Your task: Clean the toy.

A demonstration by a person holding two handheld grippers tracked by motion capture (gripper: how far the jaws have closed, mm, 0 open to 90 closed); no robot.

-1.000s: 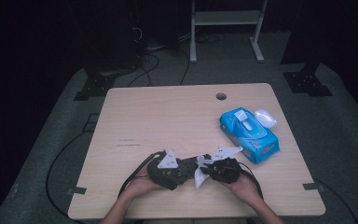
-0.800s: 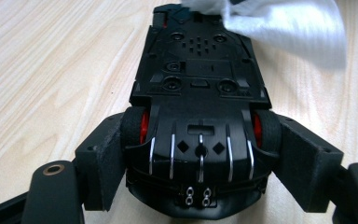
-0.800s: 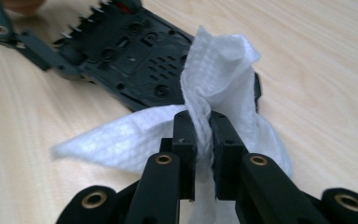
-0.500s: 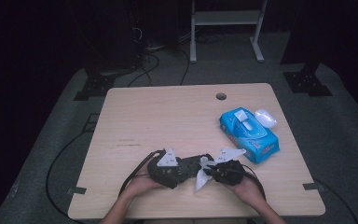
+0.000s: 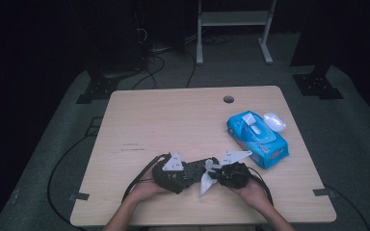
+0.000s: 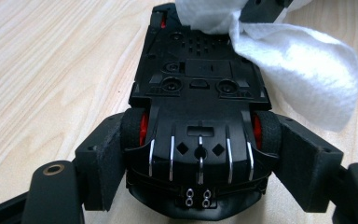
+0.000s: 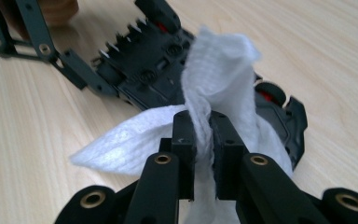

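A pale wooden table point(image 5: 173, 125) stood there. A blue wipes pack point(image 5: 257, 139) lay at four o'clock, a white object point(image 5: 274, 121), perhaps its lid, beside it.

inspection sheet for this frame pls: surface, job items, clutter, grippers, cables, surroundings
Surface: light wooden table, round hole near the far edge.
Job's things: black toy car turned underside up; white wipe lying against it.
Clutter: blue wipe pack at the right side, a white object touching its far end.
Grippers: left gripper clamps the car at its wheels; right gripper pinches the wipe.
Cables: black cable trails from the left gripper over the near edge.
Surroundings: dark room, grey floor, white frame legs behind the table.
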